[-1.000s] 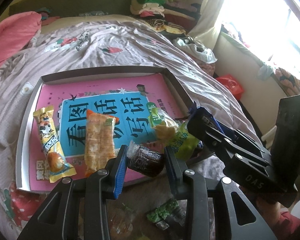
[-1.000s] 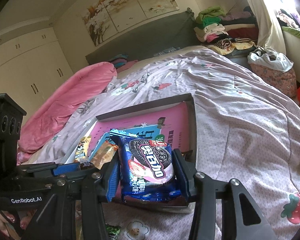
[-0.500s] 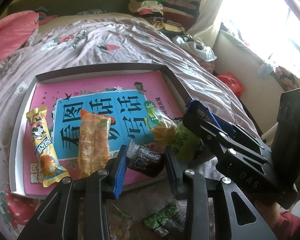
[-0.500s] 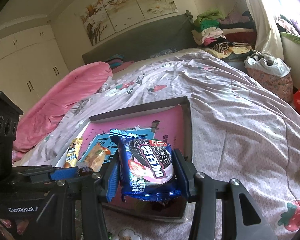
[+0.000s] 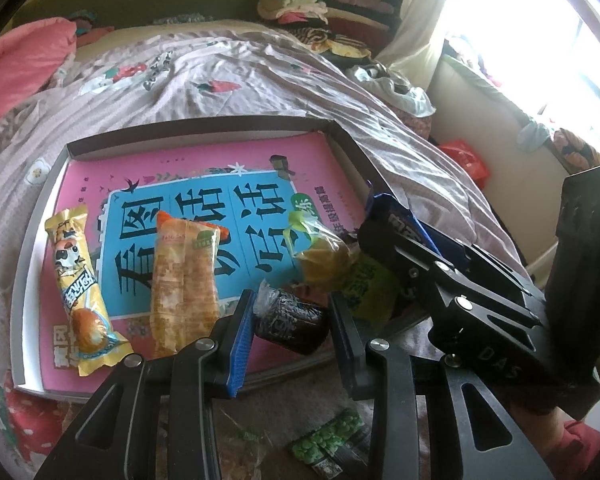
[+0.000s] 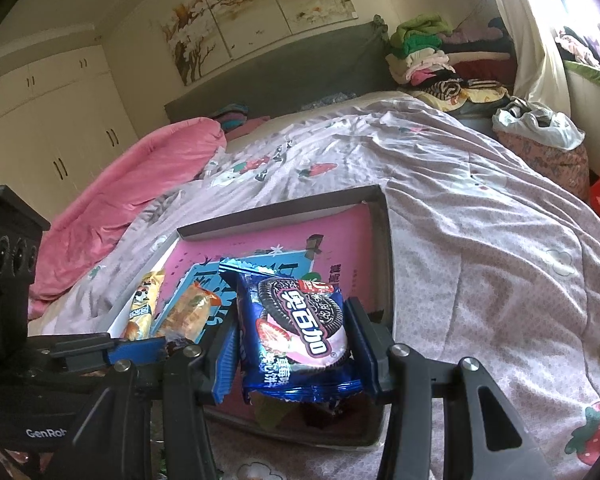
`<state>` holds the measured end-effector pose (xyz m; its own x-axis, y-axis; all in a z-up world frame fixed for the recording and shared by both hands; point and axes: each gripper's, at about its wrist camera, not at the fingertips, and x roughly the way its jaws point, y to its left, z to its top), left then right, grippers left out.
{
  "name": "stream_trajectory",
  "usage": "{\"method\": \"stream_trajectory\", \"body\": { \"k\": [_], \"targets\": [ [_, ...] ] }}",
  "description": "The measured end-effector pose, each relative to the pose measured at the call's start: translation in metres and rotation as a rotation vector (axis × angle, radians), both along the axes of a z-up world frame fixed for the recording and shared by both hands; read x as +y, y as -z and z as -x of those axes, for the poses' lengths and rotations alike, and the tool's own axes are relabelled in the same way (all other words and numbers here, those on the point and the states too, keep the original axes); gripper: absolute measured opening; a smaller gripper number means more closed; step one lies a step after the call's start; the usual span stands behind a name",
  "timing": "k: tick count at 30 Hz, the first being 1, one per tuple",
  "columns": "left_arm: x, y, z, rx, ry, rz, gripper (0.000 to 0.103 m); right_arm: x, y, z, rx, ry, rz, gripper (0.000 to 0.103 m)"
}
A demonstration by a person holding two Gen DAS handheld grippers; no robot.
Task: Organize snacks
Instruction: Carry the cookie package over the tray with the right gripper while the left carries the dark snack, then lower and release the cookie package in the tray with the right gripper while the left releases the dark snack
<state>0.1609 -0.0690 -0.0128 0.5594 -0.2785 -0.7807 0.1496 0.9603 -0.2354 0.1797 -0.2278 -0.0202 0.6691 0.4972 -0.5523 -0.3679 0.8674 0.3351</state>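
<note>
Two grips at once: left gripper (image 5: 290, 322) jaws pinching a dark wrapped snack (image 5: 290, 320), right gripper (image 6: 292, 344) jaws clamping the blue cookie pack (image 6: 296, 332). Both poised over the tray's (image 5: 204, 130) six o'clock edge, likely for lining up beside the packets already inside.

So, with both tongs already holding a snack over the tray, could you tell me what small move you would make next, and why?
Probably lower the left tongs and set the dark snack in the gap right of the orange packet. It hangs over the tray's near edge, and the row so far runs yellow packet, then orange. The right tongs can wait with the cookie pack.
</note>
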Motion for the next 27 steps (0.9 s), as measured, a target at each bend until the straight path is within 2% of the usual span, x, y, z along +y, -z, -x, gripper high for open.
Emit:
{"method": "stream_trajectory", "body": {
  "k": [27],
  "targets": [
    [0.013, 0.008, -0.002, 0.014, -0.043, -0.016, 0.037, 0.008, 0.002, 0.003, -0.002, -0.019, 0.052, 0.051]
  ]
}}
